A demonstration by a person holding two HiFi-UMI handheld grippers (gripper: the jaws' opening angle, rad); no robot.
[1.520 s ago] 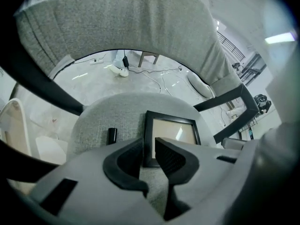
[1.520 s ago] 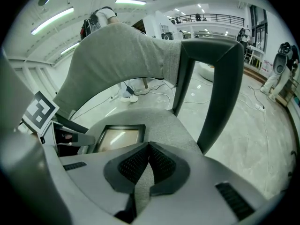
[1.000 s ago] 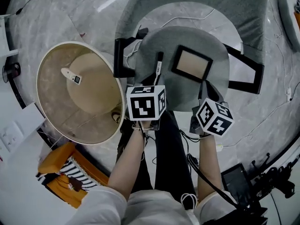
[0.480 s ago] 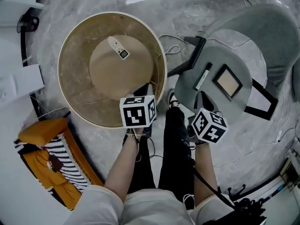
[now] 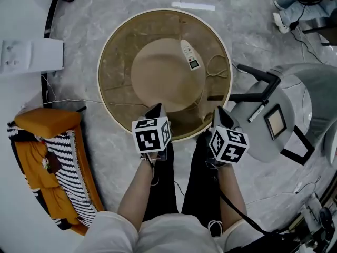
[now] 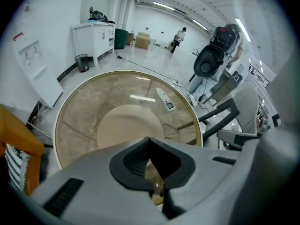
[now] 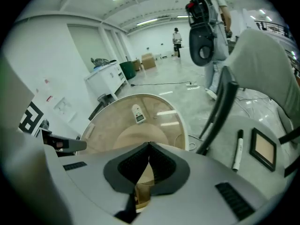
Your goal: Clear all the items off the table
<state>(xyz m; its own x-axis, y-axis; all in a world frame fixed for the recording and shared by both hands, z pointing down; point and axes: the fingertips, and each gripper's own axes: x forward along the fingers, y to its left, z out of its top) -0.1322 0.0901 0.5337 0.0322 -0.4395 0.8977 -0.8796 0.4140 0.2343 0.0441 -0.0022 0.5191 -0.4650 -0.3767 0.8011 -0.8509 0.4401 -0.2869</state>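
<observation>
A slim white remote (image 5: 190, 54) with a small screen lies on the round glass worktop (image 5: 113, 73). The left hand-held gripper (image 5: 156, 109) and right hand-held gripper (image 5: 218, 114) are clenched, empty.

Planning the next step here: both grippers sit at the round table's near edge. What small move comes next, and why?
Probably open the right gripper and reach it toward the white handset. Both it and the left gripper are shut and empty, and the handset is the only item seen on the glass table.
</observation>
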